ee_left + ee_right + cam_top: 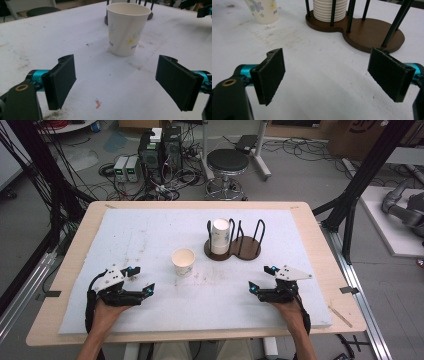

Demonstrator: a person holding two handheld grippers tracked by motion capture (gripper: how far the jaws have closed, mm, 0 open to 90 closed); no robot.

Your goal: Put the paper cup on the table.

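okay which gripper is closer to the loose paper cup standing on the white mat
Left. The left gripper sits just down-left of the paper cup, jaws open toward it. The right gripper is farther off on the cup's other side, below the wooden cup holder.

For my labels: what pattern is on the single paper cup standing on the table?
The paper cup is white with small flowers and green leaf sprigs, clearest in the left gripper view.
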